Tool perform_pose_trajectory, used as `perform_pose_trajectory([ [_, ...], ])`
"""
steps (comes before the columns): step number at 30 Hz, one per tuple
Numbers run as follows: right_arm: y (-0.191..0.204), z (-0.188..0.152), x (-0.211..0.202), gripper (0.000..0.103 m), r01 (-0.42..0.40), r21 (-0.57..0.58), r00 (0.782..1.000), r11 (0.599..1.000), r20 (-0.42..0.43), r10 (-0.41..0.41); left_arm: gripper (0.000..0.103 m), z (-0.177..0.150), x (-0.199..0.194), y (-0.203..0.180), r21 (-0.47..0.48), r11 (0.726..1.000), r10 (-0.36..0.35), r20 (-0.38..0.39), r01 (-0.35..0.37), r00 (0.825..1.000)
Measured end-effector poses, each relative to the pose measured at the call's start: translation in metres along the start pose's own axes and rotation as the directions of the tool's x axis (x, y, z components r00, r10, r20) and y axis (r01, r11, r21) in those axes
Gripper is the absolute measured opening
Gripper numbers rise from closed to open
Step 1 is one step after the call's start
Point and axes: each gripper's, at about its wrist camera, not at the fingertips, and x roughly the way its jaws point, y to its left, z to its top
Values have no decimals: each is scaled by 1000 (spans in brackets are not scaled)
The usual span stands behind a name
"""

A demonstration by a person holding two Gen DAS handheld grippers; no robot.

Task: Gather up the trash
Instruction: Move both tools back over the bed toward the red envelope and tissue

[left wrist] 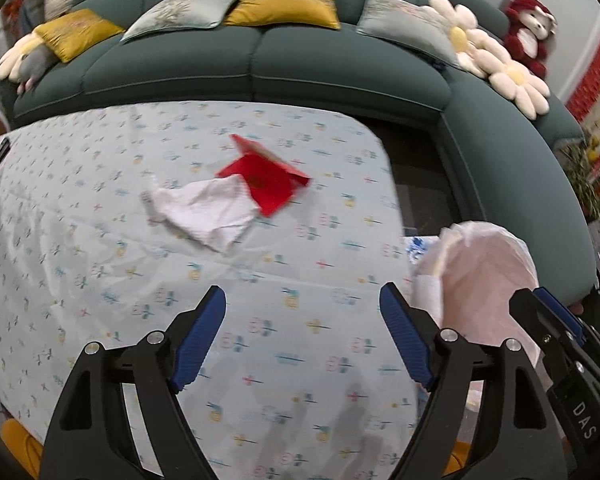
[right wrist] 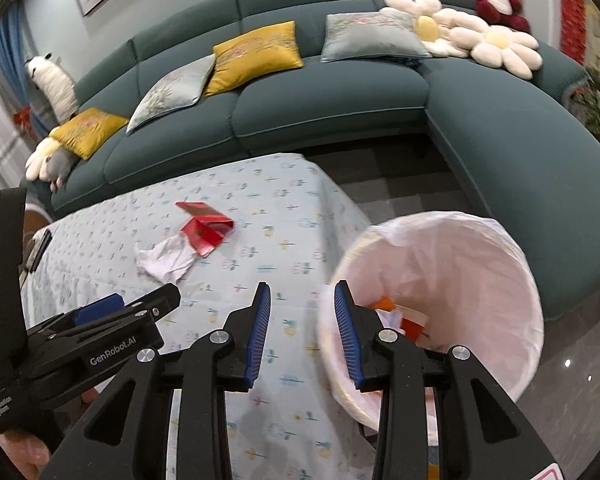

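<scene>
A crumpled white tissue (left wrist: 208, 212) and an opened red box (left wrist: 270, 178) lie together on the patterned tablecloth (left wrist: 100, 240), beyond my left gripper (left wrist: 302, 300), which is open and empty above the cloth. They also show in the right wrist view: tissue (right wrist: 166, 262), red box (right wrist: 206, 228). A trash bin lined with a white bag (right wrist: 452, 280) stands off the table's right edge, with orange and white scraps inside. My right gripper (right wrist: 302, 294) is open and empty, its right finger over the bin's near rim. The bin also shows in the left wrist view (left wrist: 484, 276).
A dark green corner sofa (right wrist: 340, 96) with yellow and grey cushions, flower pillows and plush toys wraps behind and to the right of the table. A dark object (right wrist: 40, 246) lies at the table's left edge. Dark floor (right wrist: 400, 184) lies between table and sofa.
</scene>
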Motion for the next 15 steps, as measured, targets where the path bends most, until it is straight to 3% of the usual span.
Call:
perform_pose_trajectory([
  [4,17,4,10,33,-13,-27,1000,1000,-14,13,81,4,4,25,-48,998,28,1,-28,1000],
  [15,68,23,65,33,-54,-100,996,994,-71,47,81,26,40,87,-186,980,70,-42,-77,997],
])
